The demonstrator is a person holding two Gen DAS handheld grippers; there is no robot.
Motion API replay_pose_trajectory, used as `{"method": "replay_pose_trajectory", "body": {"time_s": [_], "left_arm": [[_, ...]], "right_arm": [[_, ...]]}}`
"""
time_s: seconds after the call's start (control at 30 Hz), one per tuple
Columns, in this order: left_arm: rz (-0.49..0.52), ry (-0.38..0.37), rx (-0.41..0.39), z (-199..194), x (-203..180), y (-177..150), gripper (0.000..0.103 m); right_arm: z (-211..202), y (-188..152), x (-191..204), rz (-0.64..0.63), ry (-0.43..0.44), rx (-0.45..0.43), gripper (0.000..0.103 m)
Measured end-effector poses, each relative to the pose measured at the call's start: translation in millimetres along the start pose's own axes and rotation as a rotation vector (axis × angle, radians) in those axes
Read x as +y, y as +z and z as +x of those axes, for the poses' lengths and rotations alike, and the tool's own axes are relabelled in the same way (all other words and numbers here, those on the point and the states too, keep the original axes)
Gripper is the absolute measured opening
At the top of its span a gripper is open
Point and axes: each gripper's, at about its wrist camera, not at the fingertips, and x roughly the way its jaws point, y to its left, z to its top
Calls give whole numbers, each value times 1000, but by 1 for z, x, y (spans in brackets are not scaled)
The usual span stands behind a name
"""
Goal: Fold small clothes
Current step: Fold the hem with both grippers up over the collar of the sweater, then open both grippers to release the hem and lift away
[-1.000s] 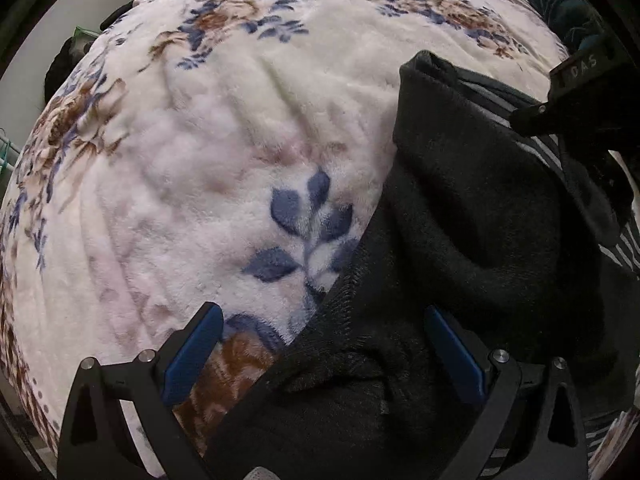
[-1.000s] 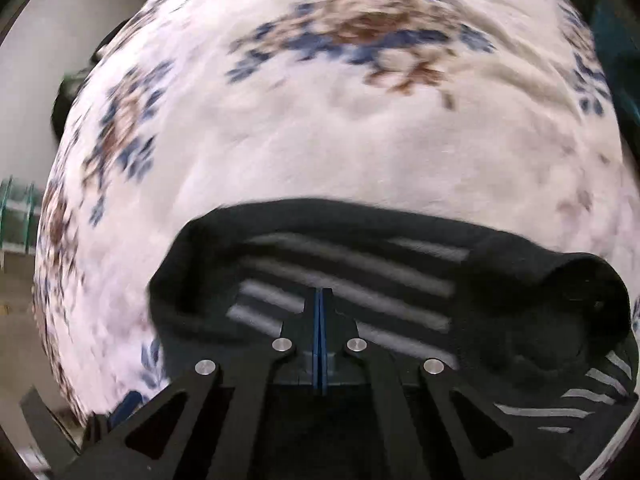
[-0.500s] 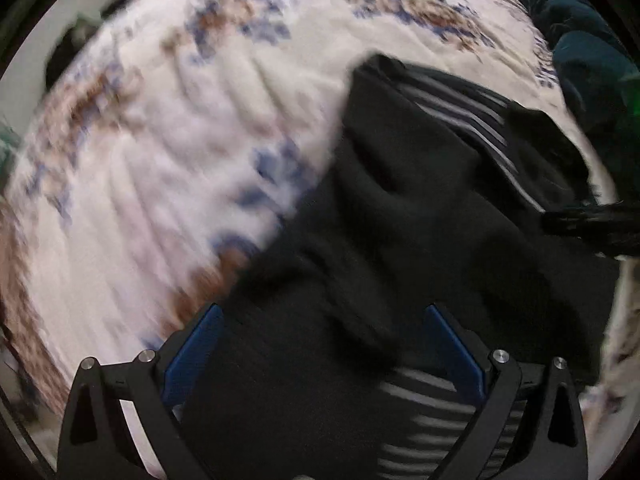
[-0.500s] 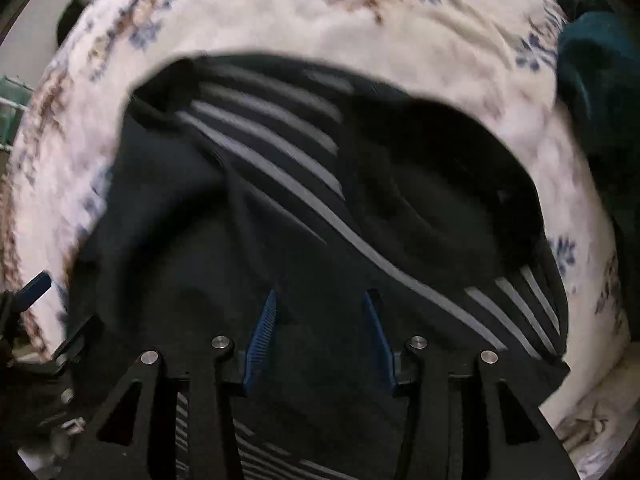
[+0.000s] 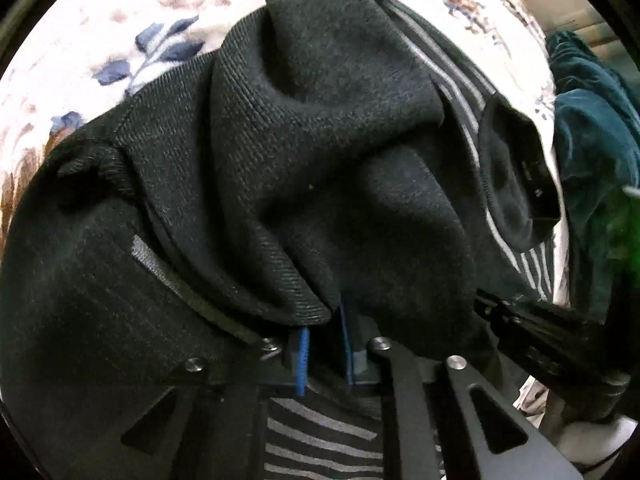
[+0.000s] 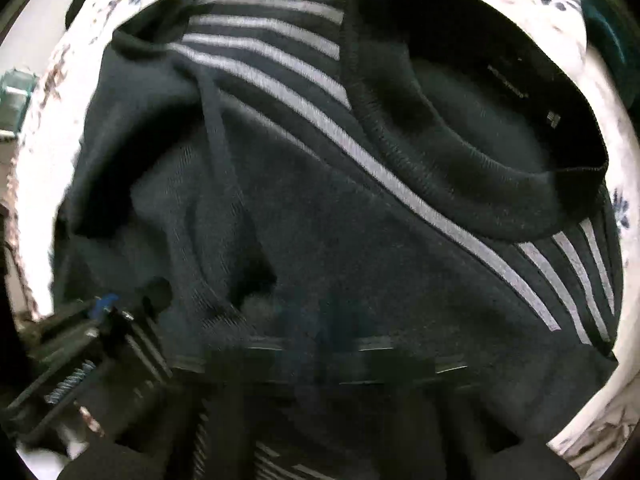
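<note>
Both claws have closed in on the dark sweater since a second ago, when the left claw stood wide apart over the blanket and the right one was pinched together at the hem. Now the left claw (image 5: 324,344) has its blue pads nearly together, clamped on a thick fold of the black sweater (image 5: 320,140) that bunches up right above them. The right claw's own view is smeared at the bottom edge, so I cannot tell whether it is apart or together; seen from the left, its black frame (image 5: 540,340) sits just beside the cloth at the right. The sweater, black knit with grey stripes (image 6: 280,76) across the shoulders and a ribbed round collar (image 6: 460,152), lies rumpled on a cream blanket with blue and brown flowers (image 5: 160,40) that covers a bed. A heap of teal clothing (image 5: 592,120) sits past the far right side. By its look the knit is soft, limp and fairly thick, so it will likely sag and slide where unsupported. Seams, hem or shoulder edges seem the best places to take hold, with both layers pinched together.
</note>
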Motion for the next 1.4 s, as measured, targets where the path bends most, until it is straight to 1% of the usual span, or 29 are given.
{"method": "replay_pose_trajectory", "body": {"time_s": [0.1, 0.17, 0.23, 0.27, 0.3, 0.33, 0.37, 0.4, 0.43, 0.53, 0.57, 0.6, 0.63, 0.77, 0.83, 0.93, 1.0, 1.03, 1.07, 1.1, 1.13, 1.17, 1.2, 1.23, 1.27, 1.3, 1.33, 1.37, 1.4], "left_arm": [[66, 2, -34, -8, -3, -8, 8], [105, 5, -46, -12, -3, -13, 8], [130, 15, -41, -13, 2, -15, 7], [135, 20, -40, -13, 5, -15, 7], [136, 25, -38, -12, 7, -15, 8], [135, 25, -36, -12, 9, -14, 8], [140, 26, -36, -11, 8, -14, 8], [149, 31, -37, -12, 10, -15, 8], [160, 37, -37, -12, 8, -15, 8], [161, 39, -38, -12, 9, -17, 8], [160, 40, -38, -11, 9, -17, 8], [158, 41, -39, -10, 8, -17, 8], [157, 42, -40, -10, 7, -16, 7], [159, 40, -49, -12, 4, -16, 7], [165, 38, -57, -13, 3, -17, 8], [180, 37, -63, -13, 1, -19, 8], [177, 49, -49, -12, 0, -17, 9], [171, 49, -42, -12, 0, -15, 12], [163, 46, -31, -14, 1, -14, 13], [166, 47, -21, -18, 2, -14, 18], [180, 56, -16, -22, 2, -14, 28], [207, 80, -21, -31, 1, -16, 33], [228, 89, -33, -37, 1, -18, 49], [260, 110, -60, -46, 0, -22, 71], [294, 148, -91, -53, 0, -25, 76], [323, 168, -119, -59, 1, -27, 76], [354, 194, -147, -63, 1, -29, 76], [379, 234, -164, -64, 2, -29, 76], [390, 251, -166, -63, 5, -27, 76]], "right_arm": [[-19, -8, -13, 47, -34, -96, 0], [-35, -10, -32, 116, -18, -149, 0], [-45, -11, -48, 157, 72, -163, 0], [-45, -11, -56, 182, 154, -133, 2], [-43, -9, -62, 204, 208, -94, 5], [-38, -10, -64, 215, 249, -64, 17], [-32, -11, -64, 201, 272, -31, 42], [-26, -13, -61, 172, 251, -2, 50], [-19, -20, -53, 144, 204, 12, 52], [-4, -32, -39, 49, 129, 79, 52], [-3, -39, -35, 23, 103, 67, 43], [-3, -41, -30, 8, 72, 51, 28], [-5, -44, -30, 14, 45, 38, 3], [-34, -53, -43, 85, -35, -117, 2], [-52, -55, -62, 172, -68, -183, 2], [-59, -60, -81, 231, -57, -194, 2], [-46, -58, -77, 236, -2, -112, 3], [-45, -60, -84, 250, 5, -95, 8], [-53, -67, -91, 279, 33, -109, 15], [-64, -72, -100, 321, 60, -137, 23], [-77, -78, -108, 381, 78, -169, 42], [-95, -93, -123, 452, 95, -217, 51], [-110, -109, -134, 500, 92, -256, 52], [-126, -130, -144, 551, 55, -283, 52], [-135, -138, -154, 587, 16, -292, 52], [-143, -165, -165, 637, -34, -296, 52], [-144, -177, -166, 672, -65, -287, 52], [-142, -201, -174, 725, -98, -262, 52], [-133, -205, -179, 768, -104, -251, 52]]}}
